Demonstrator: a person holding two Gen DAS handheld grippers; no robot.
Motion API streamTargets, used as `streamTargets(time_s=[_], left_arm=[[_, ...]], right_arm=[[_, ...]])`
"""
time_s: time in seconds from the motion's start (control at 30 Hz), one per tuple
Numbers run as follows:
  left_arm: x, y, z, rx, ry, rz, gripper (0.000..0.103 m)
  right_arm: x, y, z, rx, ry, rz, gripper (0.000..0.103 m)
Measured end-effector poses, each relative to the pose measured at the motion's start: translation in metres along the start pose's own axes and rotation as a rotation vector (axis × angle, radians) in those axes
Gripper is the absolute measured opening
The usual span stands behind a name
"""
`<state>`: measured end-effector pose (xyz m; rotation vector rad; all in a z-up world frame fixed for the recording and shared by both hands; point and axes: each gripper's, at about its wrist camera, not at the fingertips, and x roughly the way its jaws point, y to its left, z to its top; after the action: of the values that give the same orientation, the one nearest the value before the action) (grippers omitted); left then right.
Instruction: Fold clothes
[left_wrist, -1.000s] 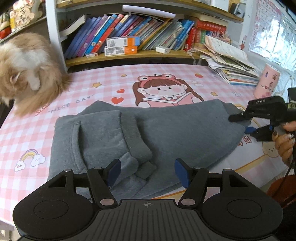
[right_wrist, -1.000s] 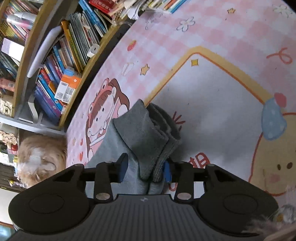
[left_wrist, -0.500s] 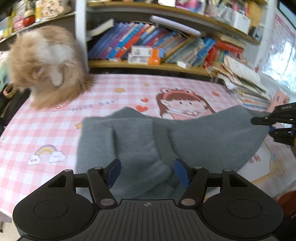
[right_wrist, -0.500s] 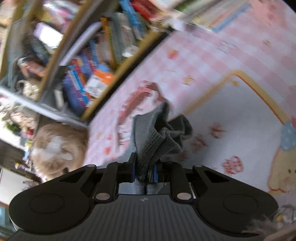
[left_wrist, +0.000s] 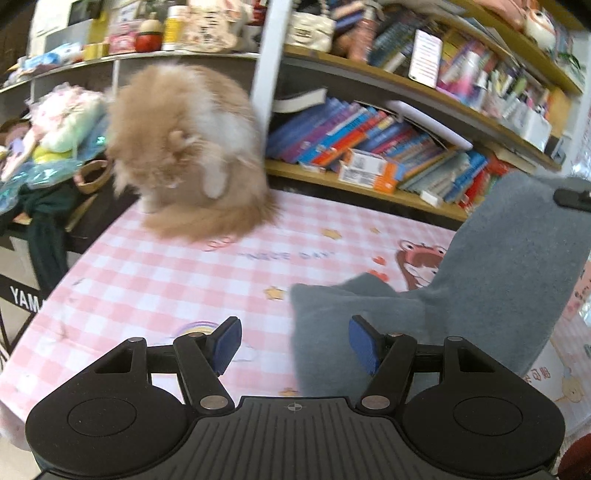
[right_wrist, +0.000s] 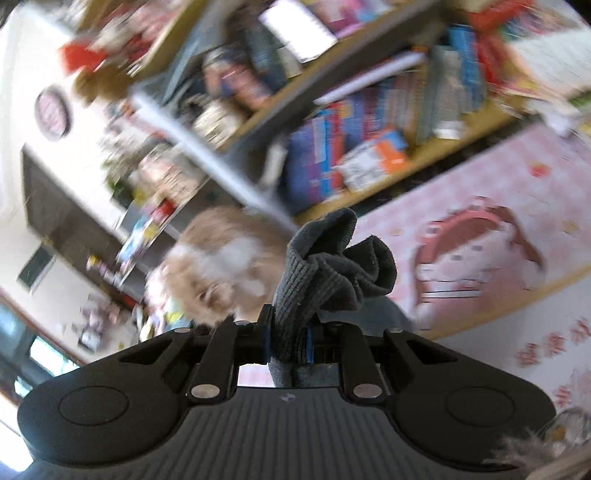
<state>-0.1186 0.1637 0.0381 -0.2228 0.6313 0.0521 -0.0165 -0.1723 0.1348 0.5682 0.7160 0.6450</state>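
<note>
A wooden bookshelf crammed with colourful leaning books lines the back wall, behind a bench covered in a pink-and-white checked cartoon cloth. Trinkets crowd the upper shelves, lit by daylight.

Right gripper pinching grey garment, cat behind

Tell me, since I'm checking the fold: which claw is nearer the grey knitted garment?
Right. The right claw is clamped on the grey knitted garment; the left claw is open at its edge.
</note>
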Motion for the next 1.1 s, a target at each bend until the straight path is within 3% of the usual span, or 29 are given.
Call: streamTargets(time_s=[0.23, 0.57, 0.73, 0.83, 0.97, 1.1], left_arm=[[-0.012, 0.058, -0.013, -0.075, -0.009, 0.024, 0.065], [-0.034, 0.121, -0.037, -0.215, -0.011, 0.107, 0.065], [-0.038, 0.125, -0.041, -0.225, -0.011, 0.113, 0.065], [-0.036, 0.119, -0.038, -0.208, -0.013, 0.097, 0.065], [-0.031, 0.106, -0.03, -0.185, -0.016, 0.066, 0.067], [-0.024, 0.092, -0.018, -0.19, -0.028, 0.019, 0.069]], right_arm=[[0.079, 0.078, -0.048, -0.234, 0.176, 0.013, 0.015], [0.192, 0.111, -0.142, -0.533, 0.424, -0.145, 0.018], [0.213, 0.106, -0.156, -0.503, 0.514, -0.074, 0.043], [0.214, 0.1, -0.152, -0.401, 0.566, 0.036, 0.044], [0.194, 0.087, -0.125, -0.294, 0.506, 0.092, 0.047], [0.16, 0.062, -0.094, -0.289, 0.365, -0.003, 0.054]])
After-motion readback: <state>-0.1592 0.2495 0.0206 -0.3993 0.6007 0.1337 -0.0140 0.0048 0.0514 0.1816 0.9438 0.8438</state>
